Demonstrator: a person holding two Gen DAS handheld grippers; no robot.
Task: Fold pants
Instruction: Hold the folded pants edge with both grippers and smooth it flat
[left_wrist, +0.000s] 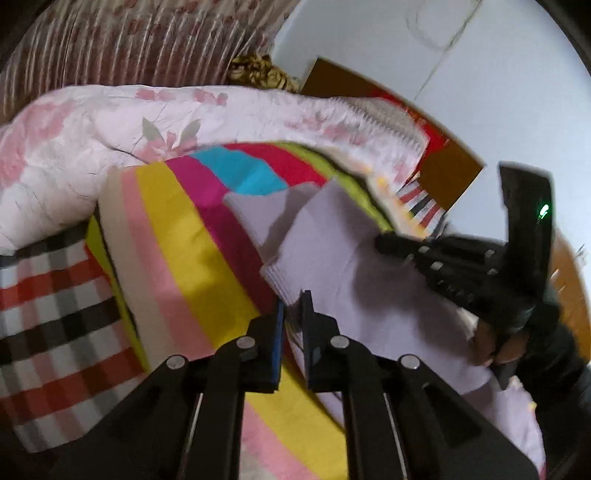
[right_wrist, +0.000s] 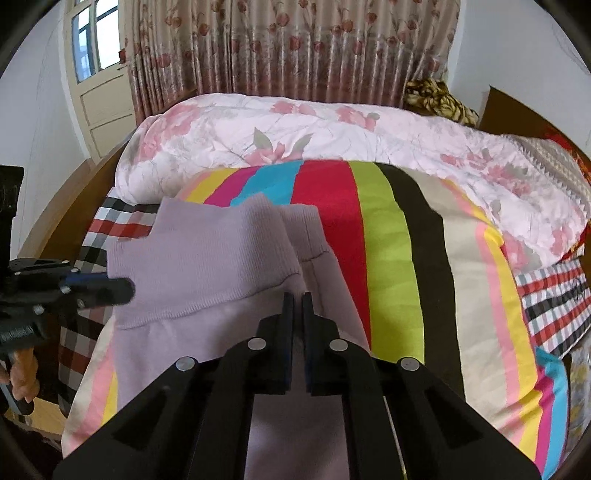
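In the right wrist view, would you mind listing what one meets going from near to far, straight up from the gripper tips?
right gripper → lilac pants → striped blanket → floral quilt → floral curtain

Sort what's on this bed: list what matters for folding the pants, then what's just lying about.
For the job:
- lilac pants
- left claw, pinching the pants' edge
- right claw, closed on the pants

Just lying about:
- striped blanket
- floral quilt
- checked sheet
- curtain
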